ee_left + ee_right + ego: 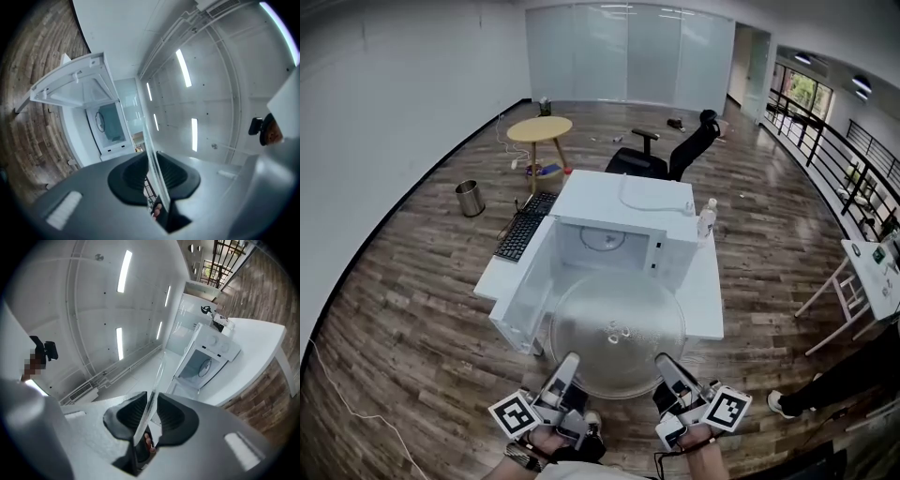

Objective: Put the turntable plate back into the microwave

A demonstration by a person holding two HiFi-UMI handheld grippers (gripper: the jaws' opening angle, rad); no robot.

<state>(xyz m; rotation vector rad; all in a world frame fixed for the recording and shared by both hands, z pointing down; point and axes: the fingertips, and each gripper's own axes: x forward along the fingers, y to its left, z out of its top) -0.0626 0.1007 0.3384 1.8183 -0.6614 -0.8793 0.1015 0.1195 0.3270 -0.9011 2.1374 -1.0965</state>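
Your left gripper [569,361] and right gripper [665,362] each clamp the near rim of the round clear glass turntable plate [617,323]. Straight ahead of them, the white microwave [623,211] stands open.

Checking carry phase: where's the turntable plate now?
Head view, centre: turntable plate gripped at its near rim by left gripper and right gripper, in front of the open microwave, not yet inside.
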